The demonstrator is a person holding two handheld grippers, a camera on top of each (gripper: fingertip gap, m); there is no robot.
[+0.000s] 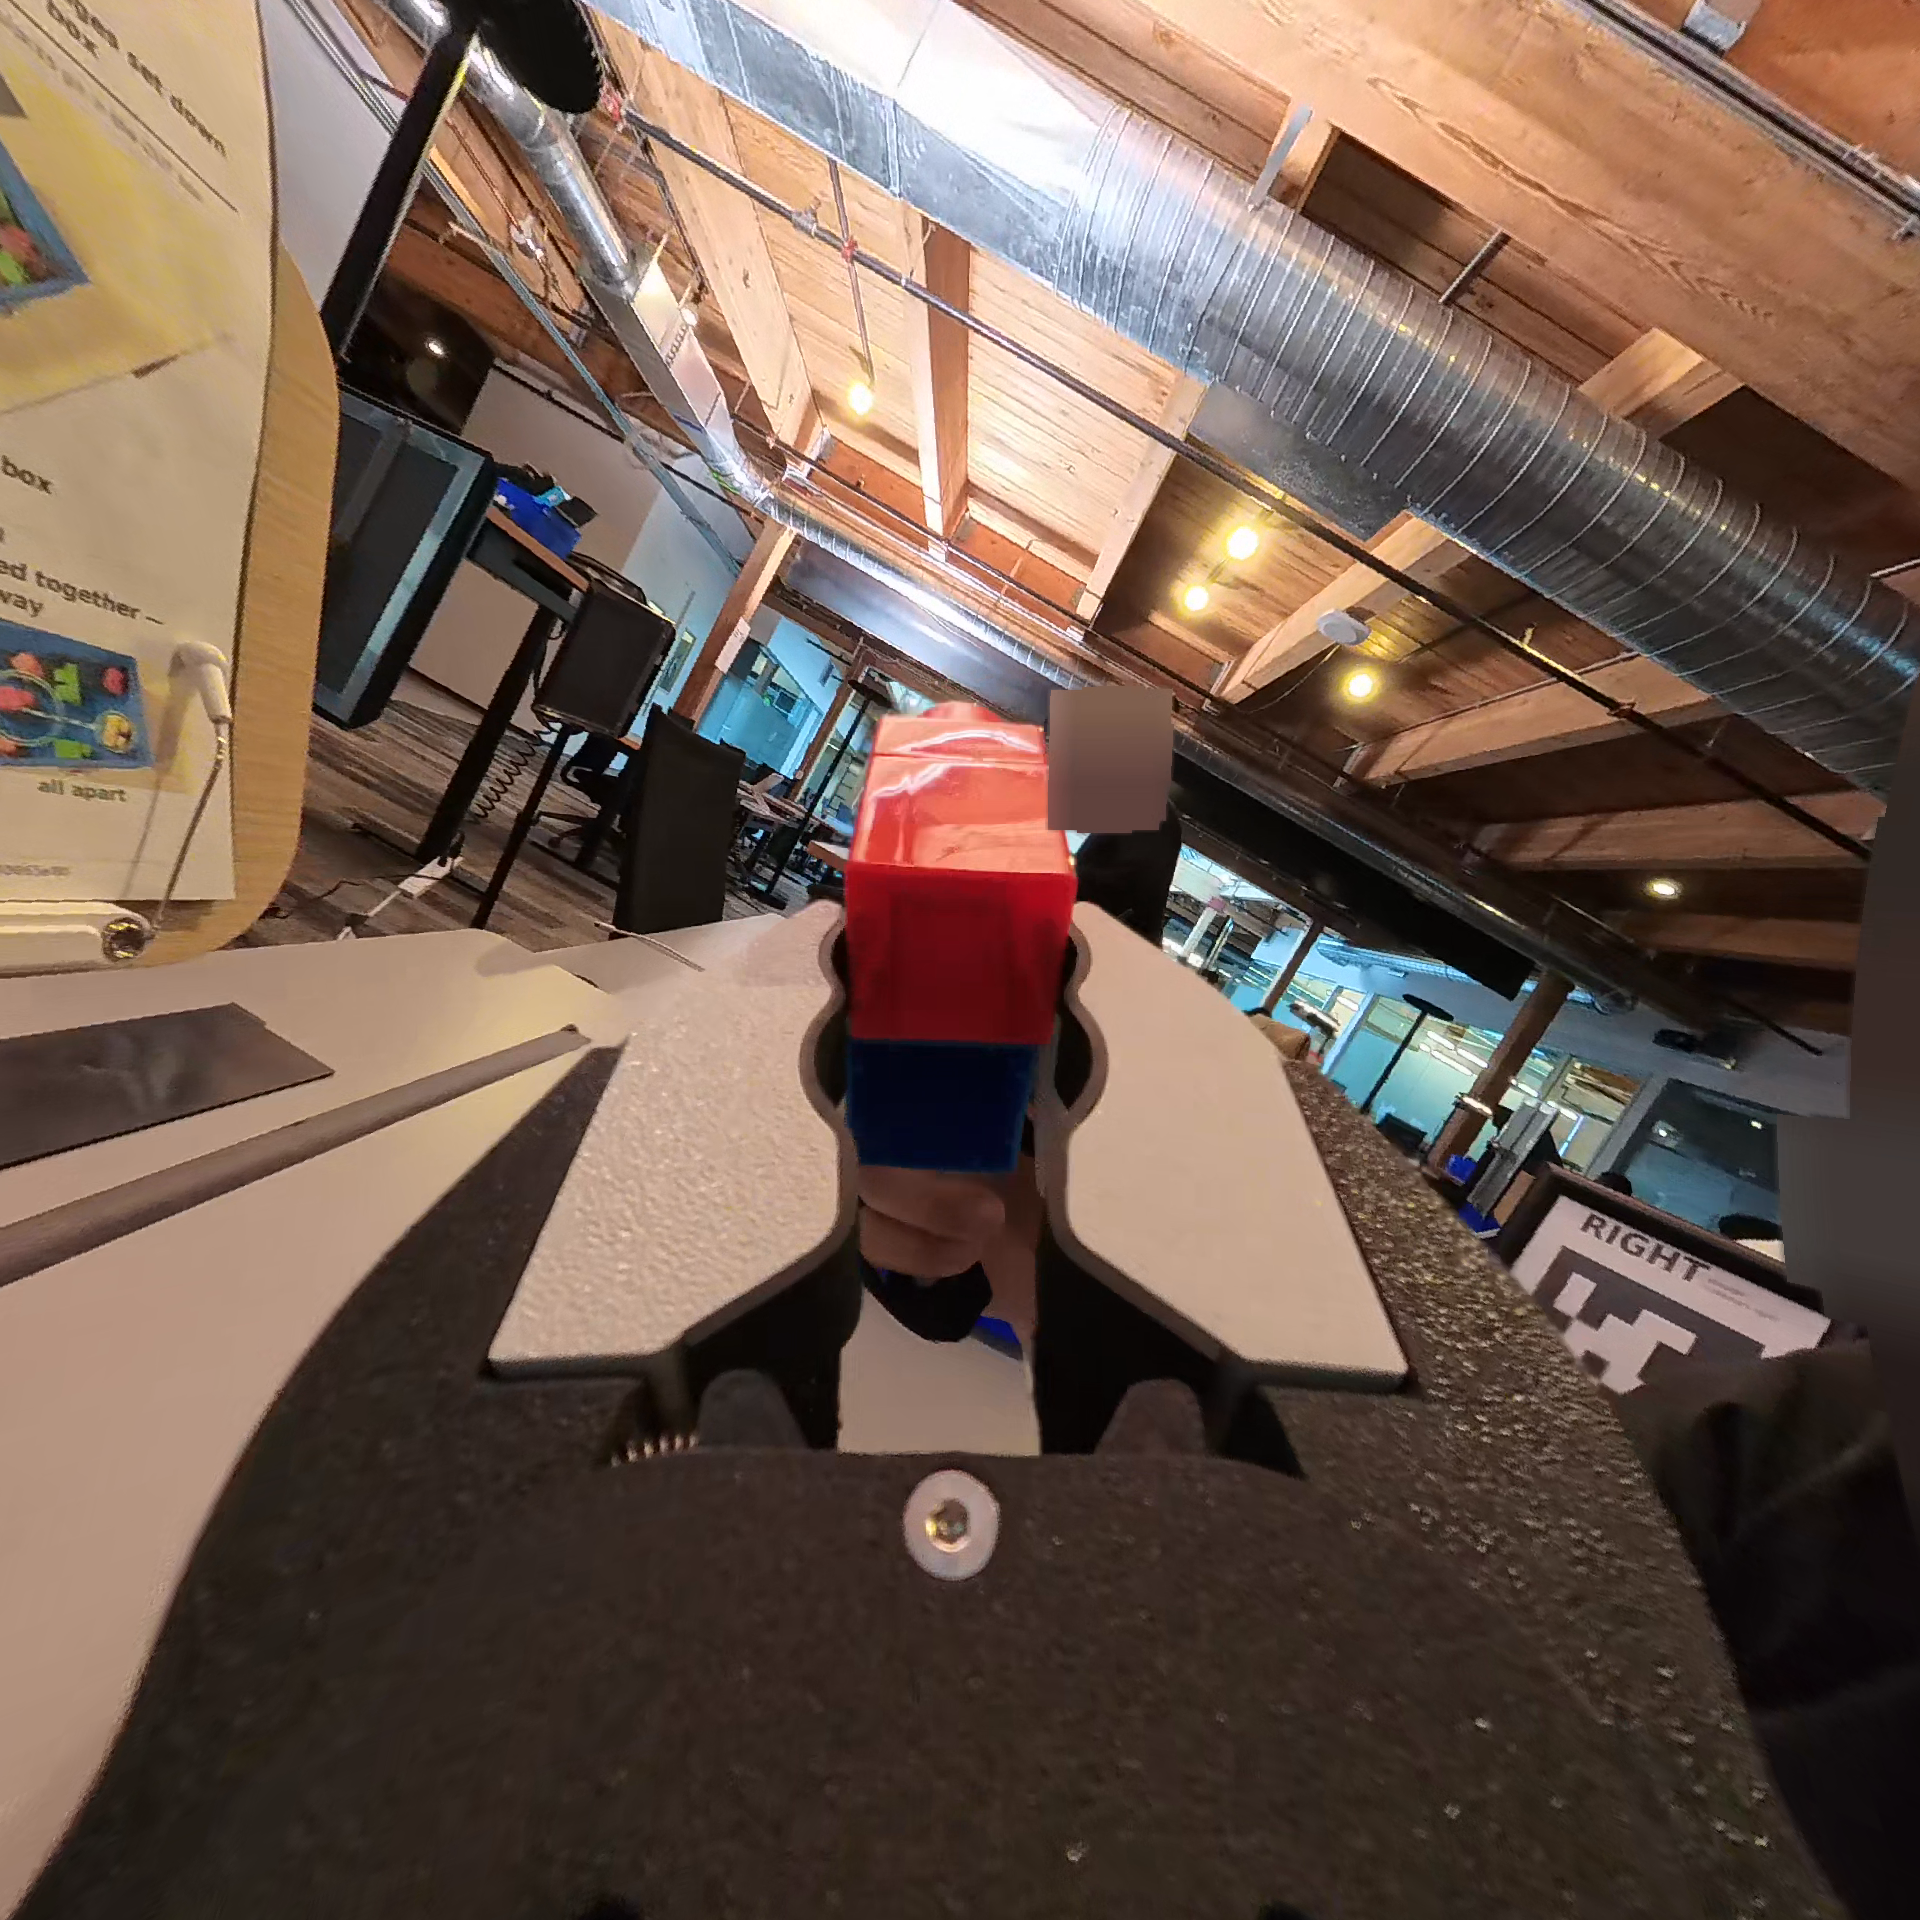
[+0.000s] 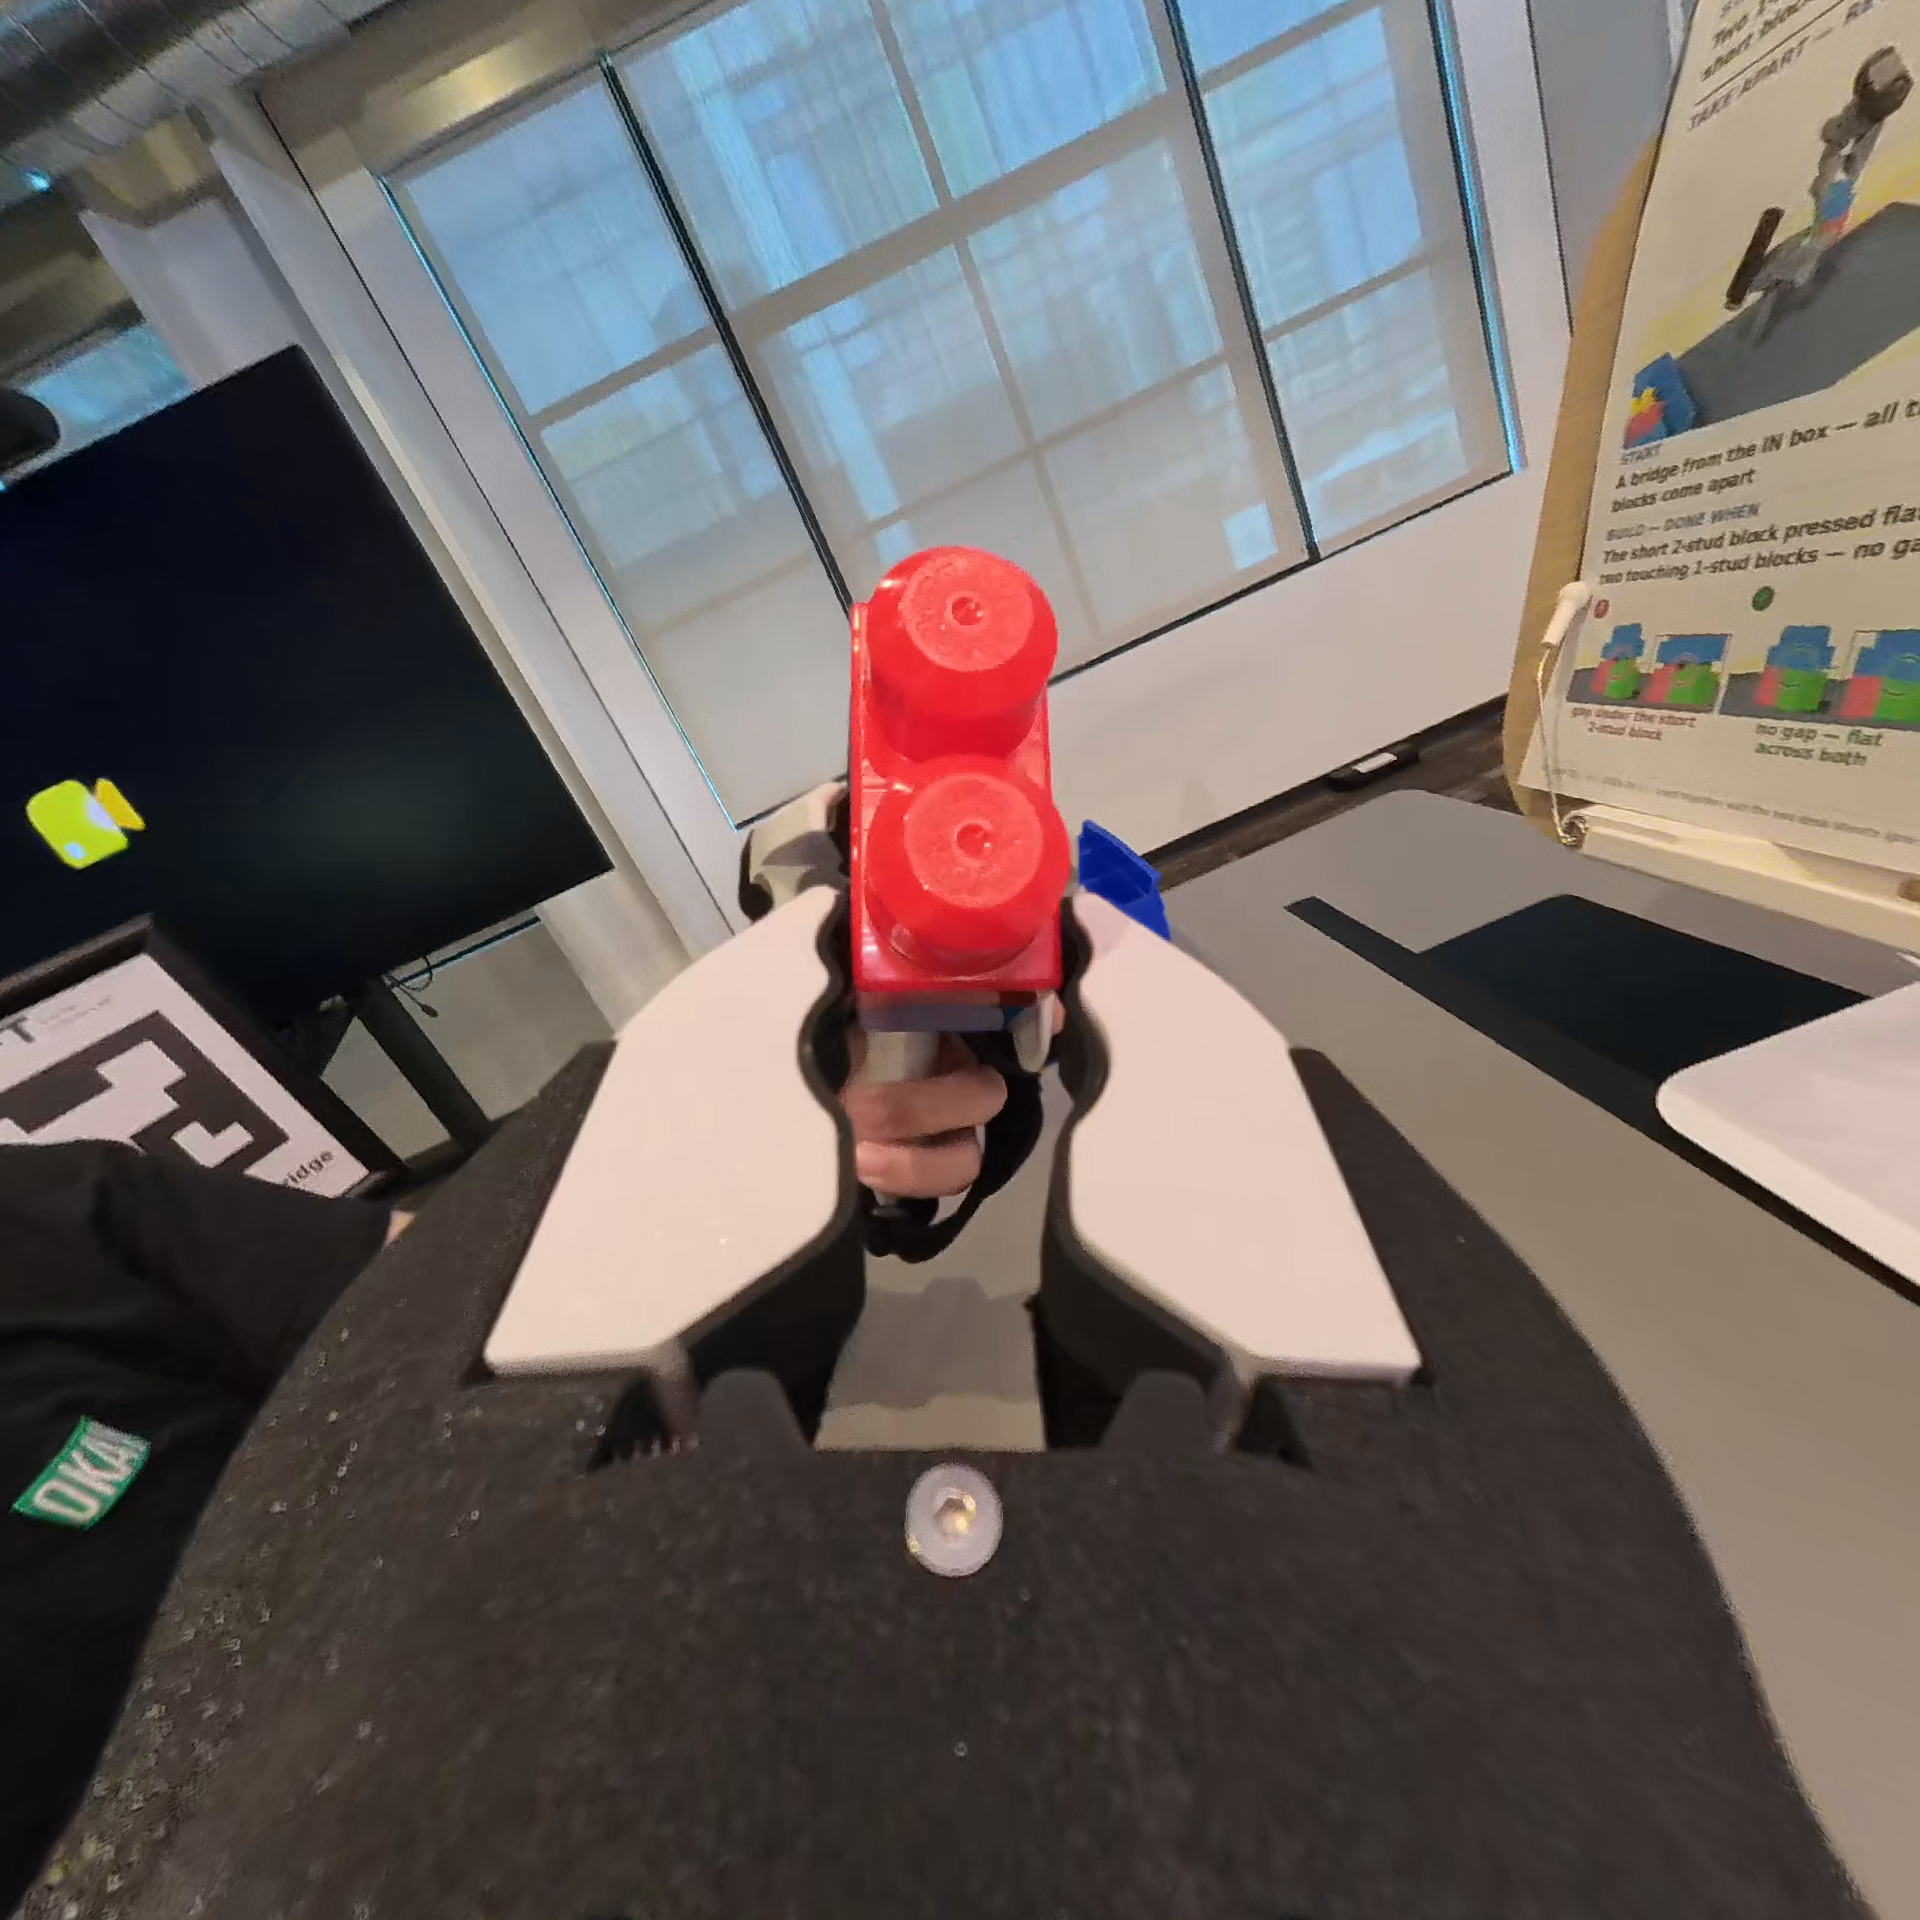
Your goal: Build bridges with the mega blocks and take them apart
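In the left wrist view my left gripper [image 1: 956,925] is shut on a stack of mega blocks held in the air: a red block [image 1: 961,945] with a blue block [image 1: 940,1101] joined below it and a glossy red part beyond. In the right wrist view my right gripper [image 2: 954,914] is shut on a red two-stud block [image 2: 956,790], its studs facing the camera. The other gripper's grey fingers [image 2: 790,842] and a blue piece [image 2: 1117,873] show just behind it. A hand [image 2: 925,1122] shows under the blocks. How the hidden blocks join cannot be seen.
A grey table [image 2: 1558,987] lies below with a black mat [image 2: 1621,977] and a white tray edge [image 2: 1818,1122]. An instruction sheet on a board [image 2: 1766,520] stands at its back. A dark monitor [image 2: 260,675] stands left. A dark sleeve [image 2: 156,1299] is close.
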